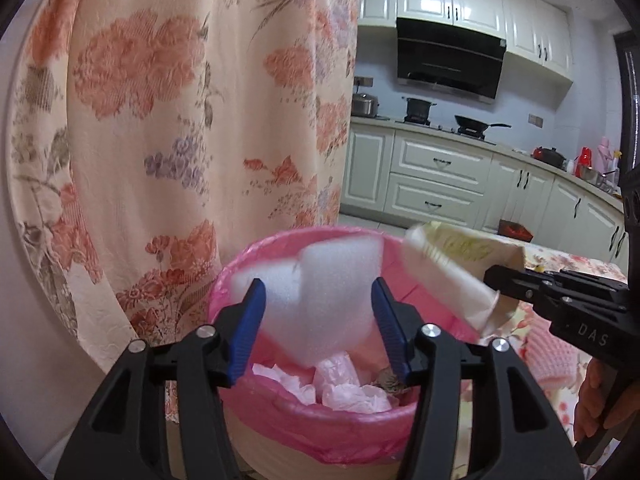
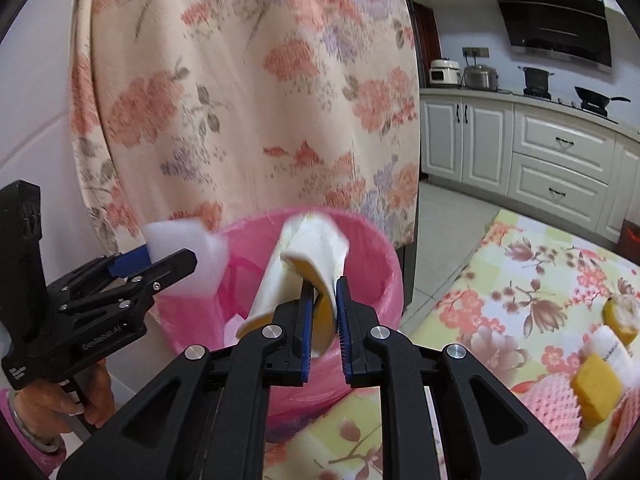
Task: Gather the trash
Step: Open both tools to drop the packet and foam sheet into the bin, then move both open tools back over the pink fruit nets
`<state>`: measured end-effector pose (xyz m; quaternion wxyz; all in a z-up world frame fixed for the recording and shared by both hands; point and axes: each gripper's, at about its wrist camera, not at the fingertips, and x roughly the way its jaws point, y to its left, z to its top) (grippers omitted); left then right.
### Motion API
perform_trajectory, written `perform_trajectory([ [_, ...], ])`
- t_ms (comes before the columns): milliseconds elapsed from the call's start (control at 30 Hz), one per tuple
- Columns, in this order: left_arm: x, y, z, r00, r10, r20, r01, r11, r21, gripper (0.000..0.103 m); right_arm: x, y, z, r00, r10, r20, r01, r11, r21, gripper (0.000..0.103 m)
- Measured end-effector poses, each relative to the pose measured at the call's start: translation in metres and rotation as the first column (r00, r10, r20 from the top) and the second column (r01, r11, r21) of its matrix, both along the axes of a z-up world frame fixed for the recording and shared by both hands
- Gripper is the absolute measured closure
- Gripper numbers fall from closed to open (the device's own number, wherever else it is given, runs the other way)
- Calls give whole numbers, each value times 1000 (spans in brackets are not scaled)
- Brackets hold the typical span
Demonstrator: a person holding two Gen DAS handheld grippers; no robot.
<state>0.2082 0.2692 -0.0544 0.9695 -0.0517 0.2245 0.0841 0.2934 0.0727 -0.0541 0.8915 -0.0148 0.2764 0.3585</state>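
Curtain (image 1: 168, 120): floral fabric hanging behind the bin, filling the left of both views.
Table (image 2: 520, 264): flowered cloth at right; banana piece (image 2: 622, 316) and yellow sponge (image 2: 596, 390) lie on it.
Bin (image 1: 320, 436): lined with a pink bag (image 2: 372, 264), crumpled pale wrappers (image 1: 348, 388) inside.
Left gripper (image 1: 318, 300): jaws partly apart above the bin mouth; white foam piece (image 1: 320, 300) sits between the blue pads (image 1: 250, 320), contact unclear through blur.
Right gripper (image 2: 323, 300): jaws nearly closed, pinching a crushed paper cup (image 2: 304, 264) over the bin rim.
Hand (image 2: 60, 396): holds the left gripper's handle.
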Motion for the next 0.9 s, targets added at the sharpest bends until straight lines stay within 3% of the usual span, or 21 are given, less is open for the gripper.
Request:
perform_trajectory([
  [300, -13, 10, -8, 999, 50, 5, -50, 999, -19, 31, 3, -7, -15, 999, -16, -34, 16, 1000, 5, 83],
  [500, -39, -8, -1, 996, 86, 32, -86, 996, -13, 10, -26, -39, 1, 1000, -15, 16, 14, 999, 48, 58],
  [533, -42, -12, 1, 996, 85, 38, -84, 996, -11, 5, -31, -46, 3, 999, -20, 25, 19, 998, 52, 45],
  [567, -47, -21, 4, 996, 82, 47, -81, 997, -10, 5, -39, -60, 5, 998, -38, 44, 35, 998, 56, 37],
  [600, -50, -28, 5, 996, 77, 50, -77, 997, -12, 5, -45, -69, 7, 997, -54, 59, 51, 997, 56, 22],
  [633, -52, -35, 6, 996, 70, 51, -69, 997, -17, 5, -52, -82, 8, 995, -71, 77, 67, 996, 58, 18],
  [900, -53, -114, 1, 998, -41, 41, 43, 999, -33, 5, -83, -167, 7, 973, -195, 119, 195, 981, 13, 16],
])
